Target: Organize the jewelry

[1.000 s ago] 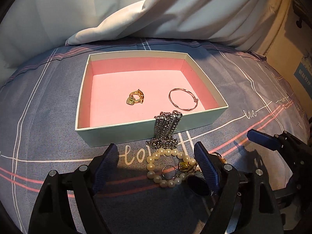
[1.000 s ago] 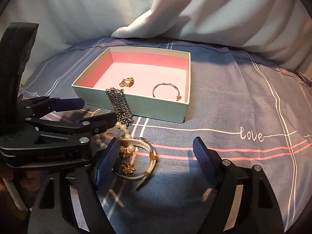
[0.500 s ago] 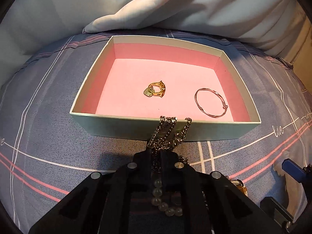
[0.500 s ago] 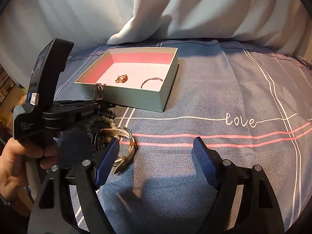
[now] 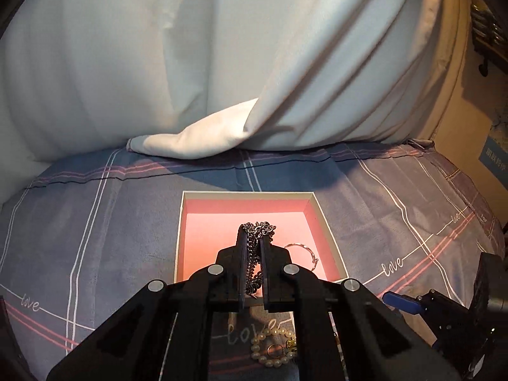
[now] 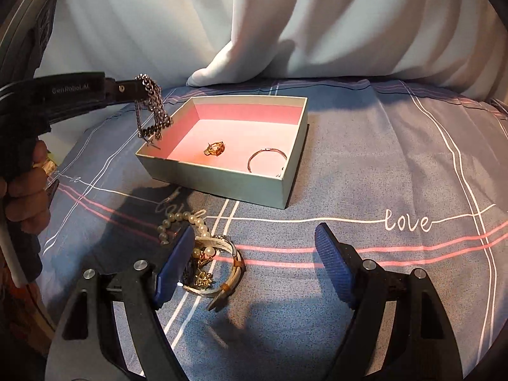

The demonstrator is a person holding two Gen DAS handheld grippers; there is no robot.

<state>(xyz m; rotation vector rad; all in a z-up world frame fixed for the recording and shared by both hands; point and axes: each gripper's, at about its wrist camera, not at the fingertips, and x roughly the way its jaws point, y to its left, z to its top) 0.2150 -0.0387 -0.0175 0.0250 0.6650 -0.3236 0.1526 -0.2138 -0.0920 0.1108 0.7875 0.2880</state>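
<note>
Curtain (image 5: 158, 63): white fabric, fills the upper half of both views; one fold is draped onto the bedding at mid frame.
Bedspread (image 6: 397, 158): grey-blue, pink and white stripes, "love" script; everything is laid on it.
Box (image 6: 222, 181): pale green outside, pink lining, open top; seen at centre of the right wrist view, lower centre of the left wrist view.
Left gripper (image 5: 253, 254): pinched nearly closed on the silver chain (image 6: 152, 111); held in the air at upper left of the right wrist view, over the box's left corner. Chain is dangling clear of the bedding, lowest links near the rim; not yet released.
Right gripper (image 6: 257, 270): spread wide, nothing held; hovering low at bottom of frame, left pad just beside the loose pile.
Pearl bracelet (image 6: 184, 222): on the bedspread, lower left of centre, outside the box.
Strap bracelet (image 6: 228, 266): cream band with tan loops, touching the pearls, outside the box.
Gold charm piece (image 6: 203, 277): small, within the pile; exact type cannot be told.
Thin bangle (image 6: 265, 160): already in the box, right side of the lining.
Gold ring (image 6: 215, 149): already in the box, centre.
Progress: two items judged stored, one being carried over the box, at least three left on the bedspread; roughly halfway.
</note>
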